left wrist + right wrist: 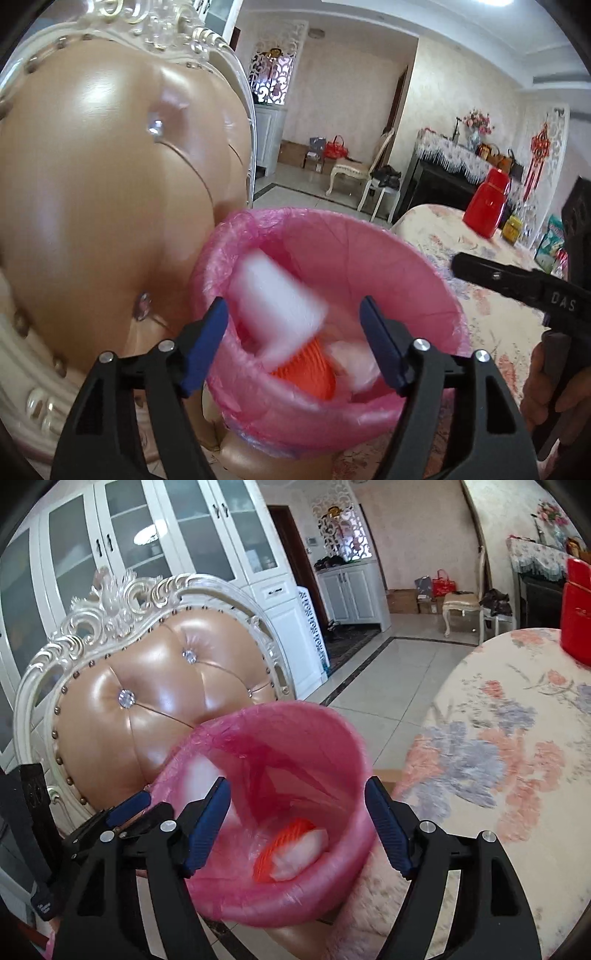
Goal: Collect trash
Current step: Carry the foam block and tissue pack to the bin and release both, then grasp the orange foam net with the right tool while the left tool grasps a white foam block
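Trash bin [388, 258], pink-lined, sits on chair seat beside the surface [461, 240]. Blurred white item [277, 295] over its mouth; orange piece [284, 838] inside. Left tongs [295, 343] and right tongs [299, 830] both wide, gripping nothing.

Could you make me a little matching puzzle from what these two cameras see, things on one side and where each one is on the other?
Things:
1. white blurred piece
2. orange object
3. red jug
4. pink-lined bin

Places:
A. on the flowered tablecloth
B. standing on the tan chair
C. at the bottom of the bin
D. between the open left gripper fingers, at the bin's mouth

Pairs: 1-D, 2-C, 3-A, 4-B
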{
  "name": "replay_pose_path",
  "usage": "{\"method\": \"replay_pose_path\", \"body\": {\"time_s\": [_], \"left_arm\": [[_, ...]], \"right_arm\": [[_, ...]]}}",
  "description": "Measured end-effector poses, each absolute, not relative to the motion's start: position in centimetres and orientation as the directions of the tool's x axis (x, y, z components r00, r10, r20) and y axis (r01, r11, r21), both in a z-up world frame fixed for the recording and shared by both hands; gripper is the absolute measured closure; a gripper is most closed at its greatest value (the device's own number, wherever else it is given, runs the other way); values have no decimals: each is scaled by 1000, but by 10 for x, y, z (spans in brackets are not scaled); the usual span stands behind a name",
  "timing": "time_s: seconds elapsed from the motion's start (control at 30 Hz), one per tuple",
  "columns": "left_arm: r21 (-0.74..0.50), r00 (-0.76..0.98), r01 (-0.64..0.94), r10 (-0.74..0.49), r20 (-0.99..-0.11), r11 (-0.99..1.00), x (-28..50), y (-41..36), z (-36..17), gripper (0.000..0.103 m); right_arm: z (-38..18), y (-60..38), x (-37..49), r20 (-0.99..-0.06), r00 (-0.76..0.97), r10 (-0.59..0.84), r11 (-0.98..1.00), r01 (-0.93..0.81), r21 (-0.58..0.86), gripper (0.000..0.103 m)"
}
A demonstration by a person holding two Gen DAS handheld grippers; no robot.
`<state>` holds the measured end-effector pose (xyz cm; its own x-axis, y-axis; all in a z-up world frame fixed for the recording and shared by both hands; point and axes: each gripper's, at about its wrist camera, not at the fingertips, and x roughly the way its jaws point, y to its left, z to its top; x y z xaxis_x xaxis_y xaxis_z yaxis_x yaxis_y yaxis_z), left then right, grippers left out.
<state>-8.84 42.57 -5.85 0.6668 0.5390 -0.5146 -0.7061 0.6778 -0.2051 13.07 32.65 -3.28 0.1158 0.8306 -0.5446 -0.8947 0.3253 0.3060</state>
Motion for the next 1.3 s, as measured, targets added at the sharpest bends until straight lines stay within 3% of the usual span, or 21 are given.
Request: {"method": "replay_pose_path", "body": {"time_s": [0.13,0.3,0.67,0.9,1.1,1.3], "left_arm": [[-212,660,-719,555,-507,662,-96,413,-59,15],[-277,706,-683,516,-484,675,-94,392,-57,5],[-227,815,-461,308,-491,858,-17,290,-51,5],[-178,870,-255,145,-472,950,36,200,-37,5],[-185,866,-104,-3,-501,977,88,135,-33,5],[-112,840,-36,-31,-542,993,128,81,-44,5]], "right_arm": [[-23,291,128,-534,166,829,354,-896,270,31],[-25,238,125,-556,249,793,435,-871,230,31],[-37,76,132,-575,492,653,682,-713,164,28],[-44,-48,143,-575,639,511,840,-514,174,24],[-61,-115,162,-621,659,423,904,-352,242,24],[-82,-128,197,-680,598,423,906,-258,336,22]]}}
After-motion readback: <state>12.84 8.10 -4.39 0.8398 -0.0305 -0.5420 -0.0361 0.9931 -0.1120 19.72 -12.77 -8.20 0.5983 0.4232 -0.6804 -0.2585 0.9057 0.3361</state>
